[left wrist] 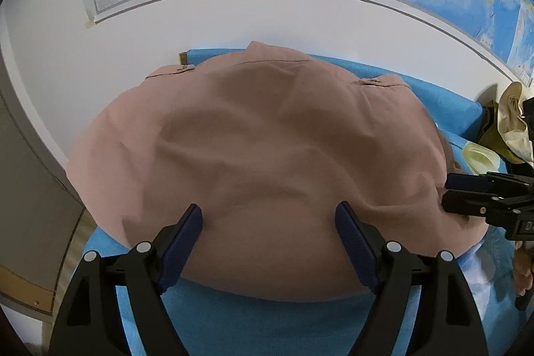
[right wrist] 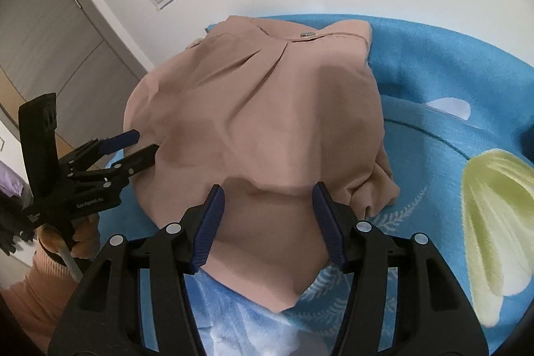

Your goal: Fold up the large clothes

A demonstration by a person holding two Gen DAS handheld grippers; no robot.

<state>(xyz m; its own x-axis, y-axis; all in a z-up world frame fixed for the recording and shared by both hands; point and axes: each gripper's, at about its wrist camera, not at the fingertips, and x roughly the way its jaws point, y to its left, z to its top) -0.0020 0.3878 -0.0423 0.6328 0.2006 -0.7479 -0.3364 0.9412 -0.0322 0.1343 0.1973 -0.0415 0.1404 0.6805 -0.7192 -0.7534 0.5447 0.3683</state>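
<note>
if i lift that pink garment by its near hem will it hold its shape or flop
Probably flop: the pink garment lies in soft creases, so it looks limp. It will likely drape and drag across the blue sheet rather than slide whole.

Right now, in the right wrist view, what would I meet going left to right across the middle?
The other claw → pinkish-tan folded garment → blue cloth → pale green leaf print.

item: dusty-pink woven cotton garment with buttoned shoulder tabs (left wrist: 267,142) | state: lying folded into a compact, softly creased bundle, back panel facing up | pose: collar pointing to the far side, hem edge sitting near | place: resting on the blue flower-printed cloth (right wrist: 434,155), toward its left part
</note>
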